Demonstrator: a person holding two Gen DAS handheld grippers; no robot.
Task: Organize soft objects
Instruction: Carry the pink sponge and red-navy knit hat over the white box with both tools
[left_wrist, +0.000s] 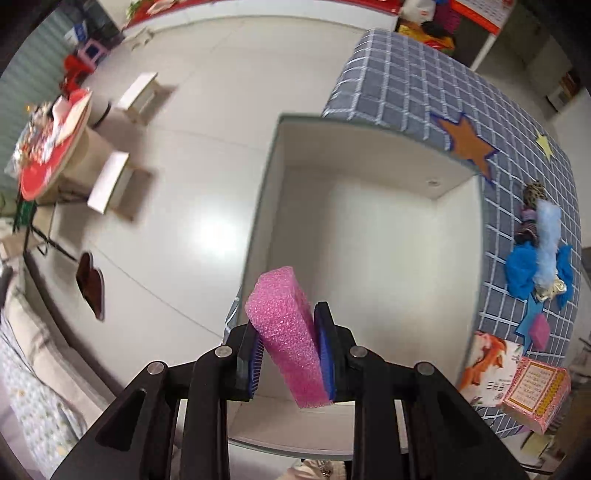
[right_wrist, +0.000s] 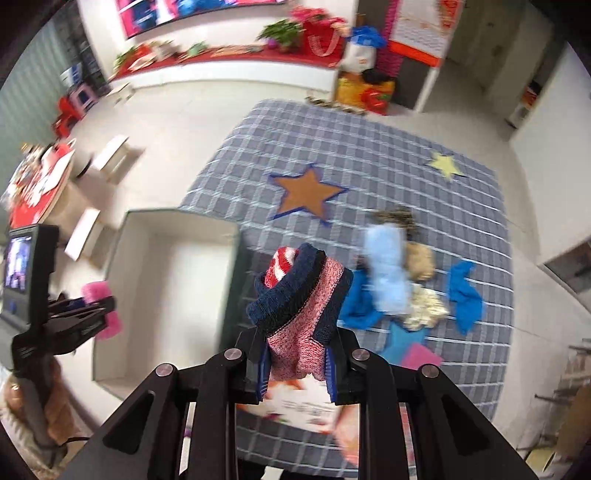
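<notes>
Jaws of the left gripper (left_wrist: 291, 350) are closed on a pink sponge (left_wrist: 286, 332), which is held tilted above the near edge of a white box (left_wrist: 454, 173). By the right gripper (right_wrist: 295, 354) a knitted sock (right_wrist: 299, 306), red, white and navy, is clamped between narrow jaws, its bunched end standing up past the fingertips.

Beneath both, a table covered with a grey checked cloth (right_wrist: 369, 147) is seen, carrying an orange star (right_wrist: 308, 194) and a small yellow star (right_wrist: 445, 164). The box sits at the cloth's left edge, open-topped and seemingly bare inside. To the right of the right jaws a heap of soft things is spread on the cloth: a pale blue fluffy piece (right_wrist: 388, 269), blue cloth (right_wrist: 463, 295), a cream ruffled piece (right_wrist: 424, 306) and a second pink sponge (right_wrist: 421, 356). A printed booklet (right_wrist: 295, 402) lies directly under those jaws.

Beyond the table, pale tiled floor (left_wrist: 192, 147) is left open on the left, with white stools (left_wrist: 142, 92) and a round red-topped table (left_wrist: 55, 147) well apart. The far half of the cloth, around the stars, is uncluttered.
</notes>
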